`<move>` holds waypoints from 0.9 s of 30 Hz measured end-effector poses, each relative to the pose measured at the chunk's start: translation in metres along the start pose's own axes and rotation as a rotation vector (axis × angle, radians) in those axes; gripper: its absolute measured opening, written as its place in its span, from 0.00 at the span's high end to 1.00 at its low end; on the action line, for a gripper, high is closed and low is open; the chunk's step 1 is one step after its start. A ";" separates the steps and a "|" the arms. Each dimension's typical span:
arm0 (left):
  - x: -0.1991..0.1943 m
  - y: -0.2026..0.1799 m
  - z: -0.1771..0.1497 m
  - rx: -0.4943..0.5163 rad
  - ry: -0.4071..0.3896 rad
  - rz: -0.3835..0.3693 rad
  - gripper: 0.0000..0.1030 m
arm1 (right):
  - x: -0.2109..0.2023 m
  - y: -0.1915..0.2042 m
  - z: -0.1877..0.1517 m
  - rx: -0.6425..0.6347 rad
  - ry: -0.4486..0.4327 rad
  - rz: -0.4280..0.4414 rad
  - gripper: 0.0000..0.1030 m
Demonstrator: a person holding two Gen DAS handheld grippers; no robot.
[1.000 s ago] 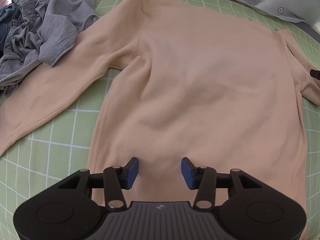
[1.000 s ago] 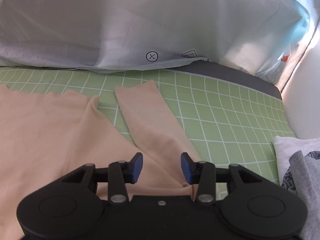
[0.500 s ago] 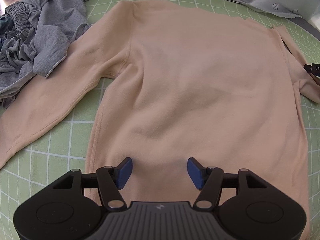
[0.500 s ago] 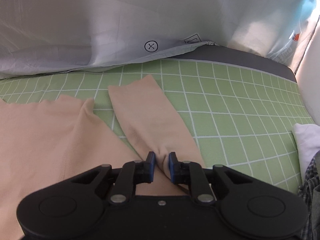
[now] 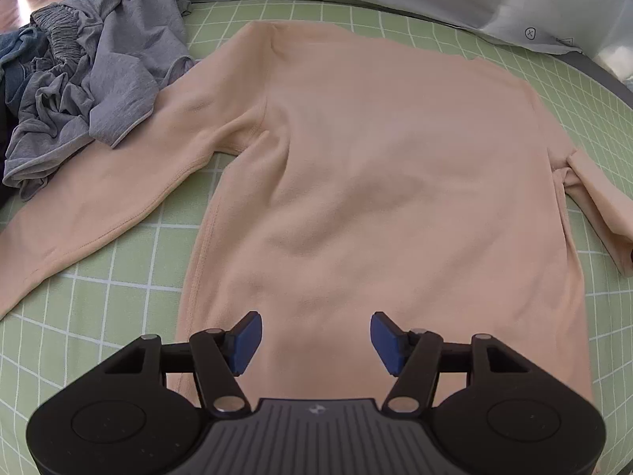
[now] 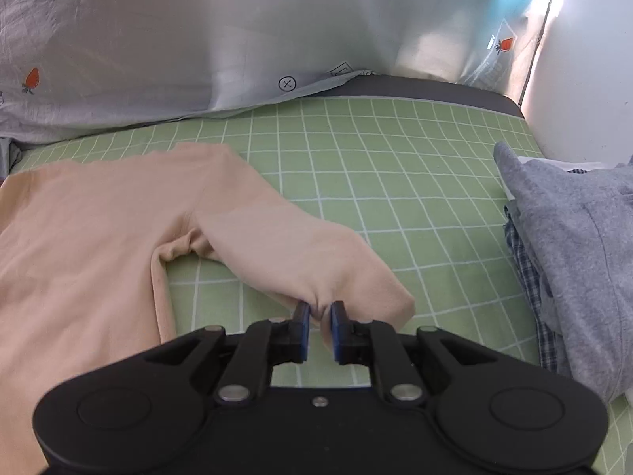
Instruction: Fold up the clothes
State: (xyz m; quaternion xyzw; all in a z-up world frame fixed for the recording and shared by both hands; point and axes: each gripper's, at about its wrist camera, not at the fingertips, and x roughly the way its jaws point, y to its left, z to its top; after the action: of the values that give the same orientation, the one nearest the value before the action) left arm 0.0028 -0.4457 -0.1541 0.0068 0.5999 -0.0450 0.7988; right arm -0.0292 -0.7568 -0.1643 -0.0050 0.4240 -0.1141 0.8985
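the peach long-sleeved top (image 5: 379,182) lay spread flat on the green checked sheet (image 5: 118,308), body smoothed out and one sleeve (image 5: 118,190) stretched away toward the heap of grey clothes (image 5: 87,91) beside it, the sleeve's upper part touching that heap. it seemed laid out this way so the sleeves could be folded in over the body first

the right gripper (image 6: 318,326) was nearly closed, its blue pads pinching a gather of cloth near the cuff end of the other sleeve (image 6: 300,249). the jaws had just been closing, with the sleeve between them. the sleeve rose off the sheet in a soft hump from the armpit to the pads, which suggested it was being lifted clear so it could be carried across the body rather than dragged. a second pile of grey and checked clothes (image 6: 573,245) sat well apart to the right, and pale bedding (image 6: 237,39) lay along the far edge

the left gripper (image 5: 316,340) hung over the lower body of the top with its jaws wide apart and nothing between them; whether the pads touched the cloth could not be told. it looked placed there to hold the body down, or to wait its turn for the near hem, while the sleeve was folded
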 end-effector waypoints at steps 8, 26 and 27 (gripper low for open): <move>-0.009 0.000 0.000 0.048 -0.030 0.016 0.40 | 0.005 0.048 0.013 -0.181 -0.077 0.005 0.55; -0.005 0.009 -0.001 0.001 -0.022 0.010 0.40 | -0.028 -0.005 0.026 0.008 -0.184 -0.191 0.92; -0.005 0.009 -0.001 0.001 -0.021 0.008 0.40 | -0.035 -0.016 0.020 0.062 -0.175 -0.219 0.92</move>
State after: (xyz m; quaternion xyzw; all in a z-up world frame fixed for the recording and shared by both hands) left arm 0.0016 -0.4366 -0.1501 0.0091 0.5916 -0.0421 0.8051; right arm -0.0380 -0.7665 -0.1232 -0.0335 0.3371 -0.2235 0.9139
